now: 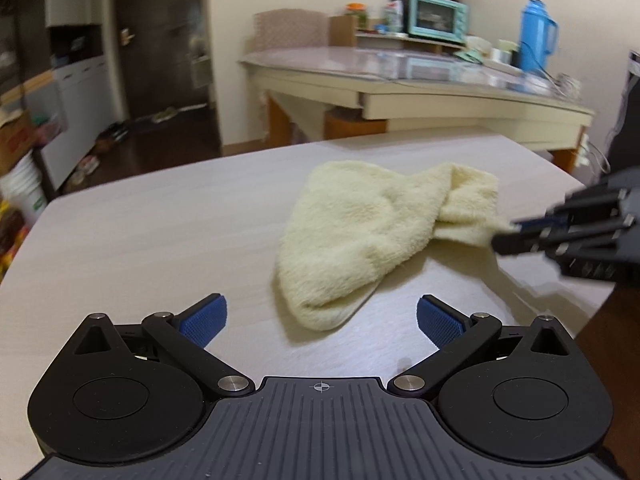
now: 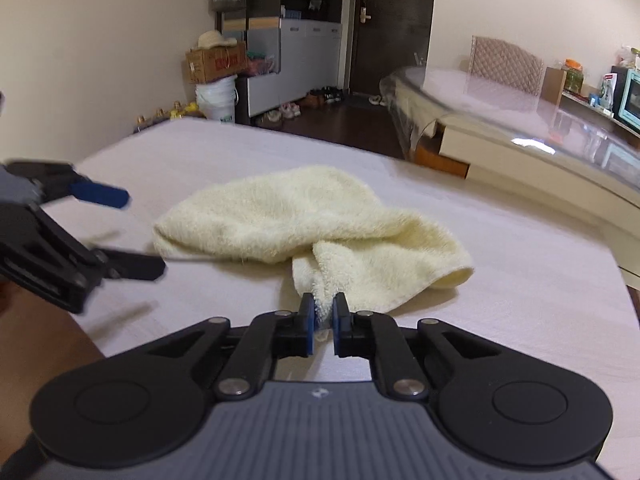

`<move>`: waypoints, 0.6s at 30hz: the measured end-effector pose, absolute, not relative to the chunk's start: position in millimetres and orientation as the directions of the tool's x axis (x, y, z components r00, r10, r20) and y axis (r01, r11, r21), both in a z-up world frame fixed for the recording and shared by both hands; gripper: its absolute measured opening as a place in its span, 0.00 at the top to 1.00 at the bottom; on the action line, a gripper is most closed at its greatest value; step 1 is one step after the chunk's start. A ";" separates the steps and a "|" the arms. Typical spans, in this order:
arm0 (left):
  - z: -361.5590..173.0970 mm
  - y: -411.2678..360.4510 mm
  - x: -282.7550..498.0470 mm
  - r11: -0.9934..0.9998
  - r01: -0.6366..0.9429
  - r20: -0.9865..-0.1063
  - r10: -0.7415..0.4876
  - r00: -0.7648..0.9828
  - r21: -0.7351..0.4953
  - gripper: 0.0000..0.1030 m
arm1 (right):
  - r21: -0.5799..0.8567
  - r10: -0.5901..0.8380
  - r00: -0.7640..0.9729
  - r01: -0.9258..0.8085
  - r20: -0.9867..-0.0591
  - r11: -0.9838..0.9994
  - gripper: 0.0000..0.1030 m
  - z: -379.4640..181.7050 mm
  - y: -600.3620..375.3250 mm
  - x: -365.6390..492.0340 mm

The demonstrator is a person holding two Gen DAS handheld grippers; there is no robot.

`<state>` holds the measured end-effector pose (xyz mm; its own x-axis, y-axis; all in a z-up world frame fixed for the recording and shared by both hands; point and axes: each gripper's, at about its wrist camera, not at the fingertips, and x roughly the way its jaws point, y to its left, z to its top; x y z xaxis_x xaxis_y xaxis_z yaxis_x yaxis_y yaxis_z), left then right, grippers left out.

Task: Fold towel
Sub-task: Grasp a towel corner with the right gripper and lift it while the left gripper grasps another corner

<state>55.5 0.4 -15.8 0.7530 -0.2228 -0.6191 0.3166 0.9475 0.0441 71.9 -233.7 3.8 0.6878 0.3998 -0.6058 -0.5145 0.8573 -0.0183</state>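
Blue ribbed pads on the right gripper (image 2: 323,312) are pressed together on a pinched corner of the cream towel (image 2: 320,224), the fabric bunching into a narrow twist between them. Only the right wrist view shows this clamp head-on; from the left wrist view the right gripper (image 1: 502,238) comes in blurred from the side, its tips at the towel's (image 1: 372,236) edge. The left gripper (image 1: 322,318) stands spread wide, both blue pads apart and gripping nothing, just short of the towel's rounded near end. In the right wrist view the left gripper (image 2: 144,236) reaches in from the side, one black finger close to the towel's folded end; whether it touches I cannot tell.

Thick, fluffy terry, the towel lies crumpled on the pale wood-grain table (image 1: 140,240), doubled over itself with soft rounded folds. Its long axis runs from the left gripper's side toward the right gripper's, the pinched corner being at the latter end.

Beyond stands a glossy glass-topped table (image 1: 400,64) carrying a teal toaster oven (image 1: 438,22) and a blue thermos jug (image 1: 536,36). A cardboard box (image 2: 214,65) on a white bucket (image 2: 216,100) shows only in the right wrist view.
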 end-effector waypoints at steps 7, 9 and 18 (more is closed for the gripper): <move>-14.4 -15.1 55.6 0.911 0.405 -0.601 -0.282 0.748 0.076 0.01 | -0.003 0.433 0.722 -0.516 -0.539 0.857 0.91 54.5 -269.8 52.8; -13.5 -20.2 52.6 0.902 0.425 -0.594 -0.302 0.746 0.075 0.01 | -0.001 0.438 0.732 -0.514 -0.522 0.858 0.91 67.7 -278.3 49.9; -19.2 -43.4 46.2 0.859 0.508 -0.611 -0.368 0.701 0.066 0.47 | 0.001 0.467 0.736 -0.535 -0.490 0.845 0.91 91.7 -282.1 58.6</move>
<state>46.2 -43.4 -19.2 0.7006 -0.3680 -0.6114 0.5083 0.8586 0.0657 58.6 -282.1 91.7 0.7358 0.4670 -0.4904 -0.5353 0.8447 0.0012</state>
